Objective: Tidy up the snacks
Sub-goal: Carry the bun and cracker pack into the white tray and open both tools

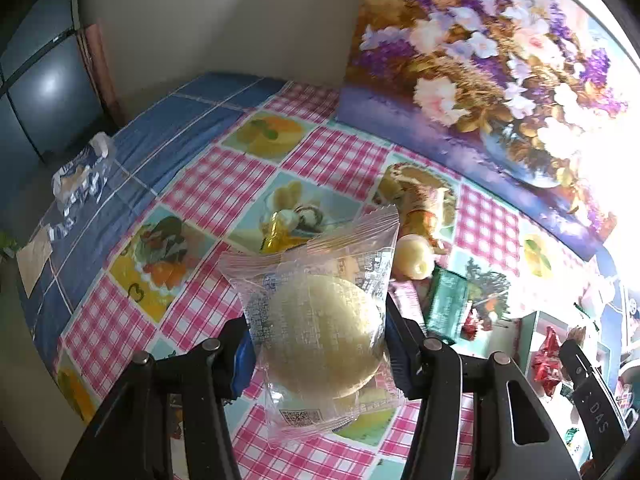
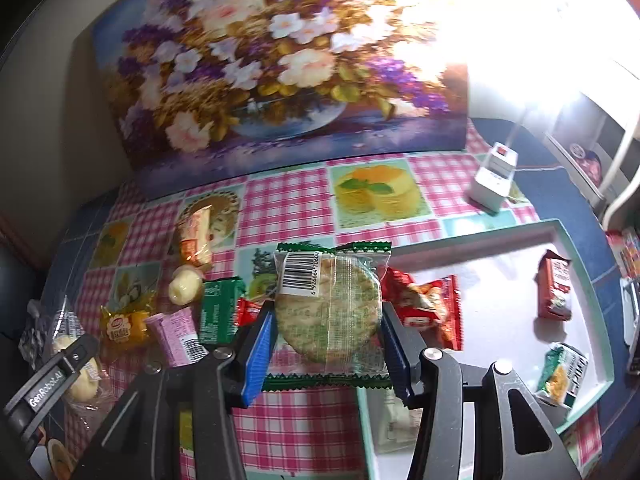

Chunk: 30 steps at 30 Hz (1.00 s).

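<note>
Gripping: left gripper (image 1: 318, 354) clamps pale round cake (image 1: 324, 336) in clear wrapper, above the checked tablecloth (image 1: 216, 184).
Right gripper (image 2: 326, 344): clenched on green-edged biscuit pack (image 2: 330, 308), held off the cloth beside the tray (image 2: 576, 280).
Tray contents: red packet (image 2: 554, 290), green-yellow packet (image 2: 562, 372).
Loose snacks: green pack (image 2: 220, 308), pink pack (image 2: 178, 334), further left on the cloth.
Back: flower painting (image 2: 280, 64).

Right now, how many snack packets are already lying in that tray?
3 that I can see in the tray: a dark red packet far right, a green-and-white packet nearer, and a pale packet partly hidden behind the right gripper.
</note>
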{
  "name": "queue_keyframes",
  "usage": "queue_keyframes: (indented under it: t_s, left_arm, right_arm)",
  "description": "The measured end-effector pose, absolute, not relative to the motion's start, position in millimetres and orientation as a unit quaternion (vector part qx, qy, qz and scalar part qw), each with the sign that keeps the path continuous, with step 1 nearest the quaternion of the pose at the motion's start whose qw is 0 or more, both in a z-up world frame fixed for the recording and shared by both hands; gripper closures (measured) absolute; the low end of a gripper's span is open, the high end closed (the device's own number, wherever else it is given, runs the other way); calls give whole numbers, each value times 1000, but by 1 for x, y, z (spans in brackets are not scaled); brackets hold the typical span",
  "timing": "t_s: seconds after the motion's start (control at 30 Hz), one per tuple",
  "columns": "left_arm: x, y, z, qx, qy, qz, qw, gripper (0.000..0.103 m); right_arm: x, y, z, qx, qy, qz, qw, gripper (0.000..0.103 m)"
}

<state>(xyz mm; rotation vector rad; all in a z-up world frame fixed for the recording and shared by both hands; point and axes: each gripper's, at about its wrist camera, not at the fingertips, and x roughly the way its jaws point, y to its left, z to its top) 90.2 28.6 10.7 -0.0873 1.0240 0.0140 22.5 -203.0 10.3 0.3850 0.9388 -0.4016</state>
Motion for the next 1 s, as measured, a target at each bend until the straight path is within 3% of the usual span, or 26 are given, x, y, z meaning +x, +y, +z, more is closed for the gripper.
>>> queue_keyframes:
  t_s: [0.5, 1.0]
  left_arm:
    - [52, -70, 46, 37, 446, -88, 890, 47]
    - [-1, -186, 31, 113, 453, -231, 853, 47]
  right_arm:
    - [-38, -286, 22, 246, 416, -291, 825, 50]
    - [-101, -363, 6, 328, 394, -373, 773, 50]
